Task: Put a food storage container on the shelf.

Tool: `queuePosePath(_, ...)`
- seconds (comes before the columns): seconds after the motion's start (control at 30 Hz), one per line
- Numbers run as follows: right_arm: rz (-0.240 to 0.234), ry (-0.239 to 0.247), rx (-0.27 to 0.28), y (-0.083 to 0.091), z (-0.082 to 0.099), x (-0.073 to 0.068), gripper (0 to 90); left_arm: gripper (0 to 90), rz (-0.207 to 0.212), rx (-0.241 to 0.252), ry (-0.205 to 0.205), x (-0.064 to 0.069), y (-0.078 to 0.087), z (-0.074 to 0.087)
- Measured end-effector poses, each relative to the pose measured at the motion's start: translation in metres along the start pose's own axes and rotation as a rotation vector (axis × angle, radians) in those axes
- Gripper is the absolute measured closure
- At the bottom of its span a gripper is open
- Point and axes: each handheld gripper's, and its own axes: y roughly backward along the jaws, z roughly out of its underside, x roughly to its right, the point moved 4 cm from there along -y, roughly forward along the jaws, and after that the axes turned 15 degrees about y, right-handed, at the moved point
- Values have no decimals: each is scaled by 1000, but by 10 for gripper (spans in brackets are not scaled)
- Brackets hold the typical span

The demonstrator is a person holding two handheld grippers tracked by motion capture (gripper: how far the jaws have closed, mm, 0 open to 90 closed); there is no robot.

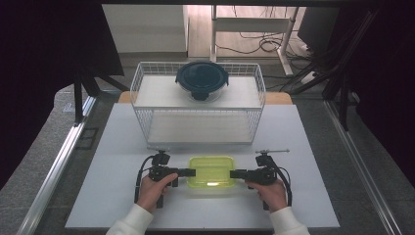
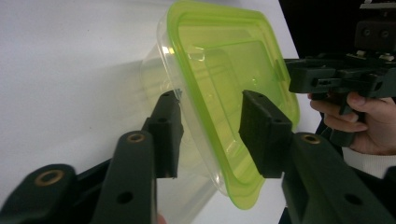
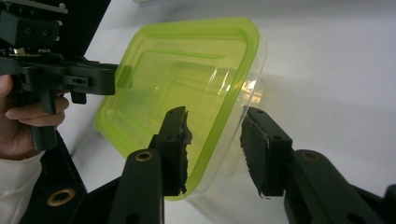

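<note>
From above, I have the box on the table's near edge, left gripper and right gripper at its ends. My left gripper view shows jaws straddling the lid rim without clamping. My right gripper view shows the same: grip unfinished, lift still ahead.

- Left gripper held level in the left hand, jaws pointing inward toward the right one; jaws part-open, pads not visibly pressing
- Right gripper mirrors it in the right hand; jaws likewise apart
- Both forearms in white sleeves enter from the bottom edge
</note>
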Motion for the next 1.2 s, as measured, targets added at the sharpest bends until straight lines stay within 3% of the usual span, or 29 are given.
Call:
queuePosePath(0.03,0,-5,-9,-2,1,1,674,663,32,-5,32,-2,-2,0)
queuePosePath(0.2,12,-27,-9,-1,2,1,709,741,7,16,19,-3,-2,2)
queuePosePath(0.4,22,-9,0,5,0,-4,765,761,26,24,4,3,4,4)
queuePosePath(0.83,61,83,35,16,-11,-23,766,770,5,68,-78,24,22,1)
queuePosePath(1.13,61,119,85,29,-20,-33,767,771,13,82,-119,43,32,-1)
queuePosePath(1.2,72,123,91,31,-22,-34,769,775,-3,85,-132,46,33,-2)
